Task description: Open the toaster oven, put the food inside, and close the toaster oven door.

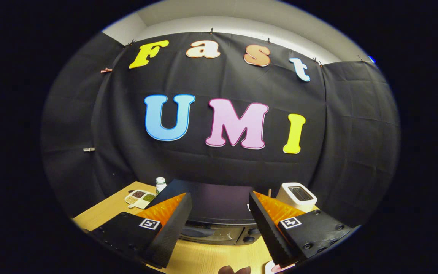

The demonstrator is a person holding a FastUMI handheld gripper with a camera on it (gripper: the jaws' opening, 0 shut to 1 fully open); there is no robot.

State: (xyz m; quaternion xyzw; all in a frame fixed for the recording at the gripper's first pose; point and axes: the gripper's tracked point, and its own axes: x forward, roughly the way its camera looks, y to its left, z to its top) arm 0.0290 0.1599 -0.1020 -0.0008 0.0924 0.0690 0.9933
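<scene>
The gripper (219, 224) hangs above the wooden table (203, 258) with its fingers spread wide and nothing held between them. Framed in the gap, just ahead and below, sits the toaster oven (213, 217), its dark top facing up and the door with its handle (still closed, as far as I can tell) low at the front beside the knobs. The main risk, I judge, is height: the fingers are aimed over the oven's roof, so a straight push forward would meet the top rather than the handle. Some brownish food (235, 270) lies on the table at the near edge, partly cut off. A white toaster (297, 195) stands close to the oven's right, a divided dish (140, 198) and small bottle (161, 184) to its left; none block the door.
</scene>
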